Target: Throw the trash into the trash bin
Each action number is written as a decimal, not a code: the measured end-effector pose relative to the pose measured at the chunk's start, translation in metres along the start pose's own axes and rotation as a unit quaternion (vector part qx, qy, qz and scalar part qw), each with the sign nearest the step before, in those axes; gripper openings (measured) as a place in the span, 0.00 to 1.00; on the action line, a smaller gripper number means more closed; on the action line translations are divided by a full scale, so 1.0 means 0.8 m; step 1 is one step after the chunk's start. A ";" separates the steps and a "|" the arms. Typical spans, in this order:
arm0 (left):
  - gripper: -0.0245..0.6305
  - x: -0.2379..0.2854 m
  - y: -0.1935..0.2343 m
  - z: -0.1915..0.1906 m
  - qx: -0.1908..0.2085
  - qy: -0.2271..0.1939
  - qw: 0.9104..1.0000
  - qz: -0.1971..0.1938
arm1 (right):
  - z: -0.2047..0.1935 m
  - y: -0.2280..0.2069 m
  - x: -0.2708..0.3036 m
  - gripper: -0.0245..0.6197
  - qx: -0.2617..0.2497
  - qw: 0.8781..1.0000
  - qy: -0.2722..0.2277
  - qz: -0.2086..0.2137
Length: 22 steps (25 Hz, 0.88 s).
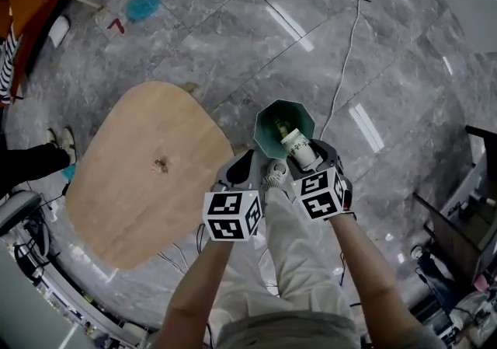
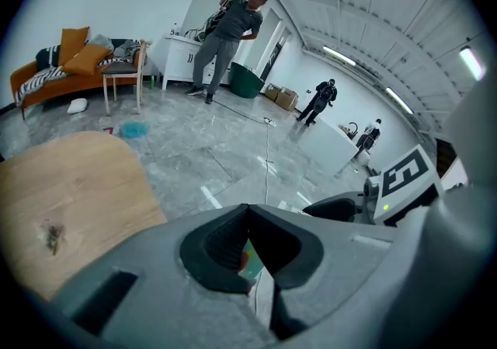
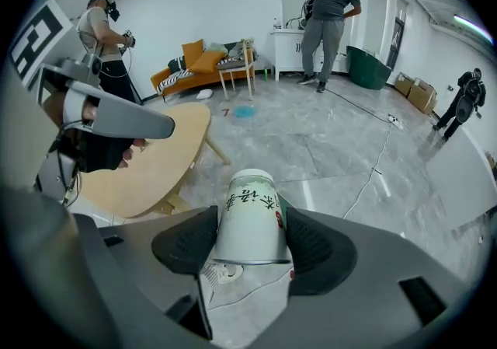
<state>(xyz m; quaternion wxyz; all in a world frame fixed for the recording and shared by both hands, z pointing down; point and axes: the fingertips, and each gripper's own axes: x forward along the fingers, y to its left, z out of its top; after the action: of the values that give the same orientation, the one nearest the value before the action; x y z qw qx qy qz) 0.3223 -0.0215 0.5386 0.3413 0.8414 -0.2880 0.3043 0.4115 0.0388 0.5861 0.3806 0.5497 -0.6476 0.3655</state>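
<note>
Grey floor (image 1: 233,21), wooden table (image 1: 132,192), perhaps a scrap (image 1: 161,163), green bin (image 1: 271,128)

Wood table (image 1: 140,176), orange sofa (image 2: 46,82), floor cable (image 1: 356,25)

We find trash bin (image 1: 272,117) near rim hidden behind cup (image 1: 301,151); speck (image 1: 161,164) on table (image 1: 132,207) too small to identify.

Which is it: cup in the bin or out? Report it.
Out: the cup is clamped between the right hand-held gripper's jaws, over the green bin.
</note>
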 end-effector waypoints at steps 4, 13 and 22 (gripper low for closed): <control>0.04 0.015 0.009 -0.018 -0.002 0.010 1.000 0.001 | -0.015 -0.003 0.027 0.43 -0.001 1.000 0.009 0.001; 0.04 0.052 0.028 -0.056 -0.010 0.032 0.999 0.003 | -0.046 -0.016 0.084 0.43 0.019 0.999 0.027 -0.004; 0.04 0.077 0.040 -0.073 -0.015 0.039 0.999 0.003 | -0.064 -0.022 0.123 0.43 0.039 0.999 0.036 -0.003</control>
<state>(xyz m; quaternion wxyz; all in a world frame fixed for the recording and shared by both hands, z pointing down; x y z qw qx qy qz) 0.3217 -0.0137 0.6290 0.3638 0.8229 -0.2817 0.3333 0.4229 0.0399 0.6976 0.3831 0.5526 -0.6174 0.4083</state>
